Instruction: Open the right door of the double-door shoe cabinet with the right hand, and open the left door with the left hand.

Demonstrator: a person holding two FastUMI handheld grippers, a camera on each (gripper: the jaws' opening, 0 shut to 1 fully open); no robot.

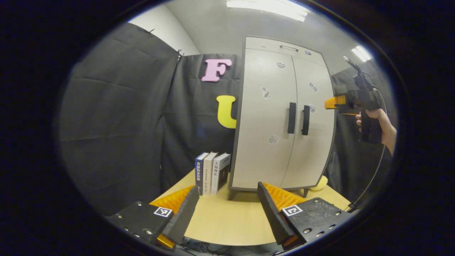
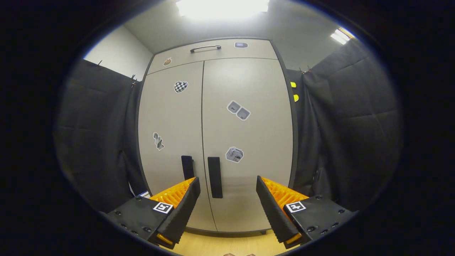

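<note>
The pale grey double-door shoe cabinet (image 1: 280, 117) stands on the wooden table with both doors shut. In the right gripper view the cabinet (image 2: 217, 124) faces me close up. Its left door handle (image 2: 187, 167) and right door handle (image 2: 214, 177) are dark vertical bars by the centre seam. My right gripper (image 2: 227, 209) is open just short of the doors, and the right handle appears between its fingers but farther off. In the left gripper view that right gripper (image 1: 337, 107), held by a hand (image 1: 378, 122), hangs off the cabinet's right side. My left gripper (image 1: 227, 209) is open over the table, well back from the cabinet.
Three upright books (image 1: 212, 173) stand on the table (image 1: 227, 220) against the cabinet's left side. A small yellow object (image 1: 321, 183) lies by the cabinet's right foot. A top drawer with a slim handle (image 2: 205, 47) sits above the doors. Black cloth walls enclose the booth.
</note>
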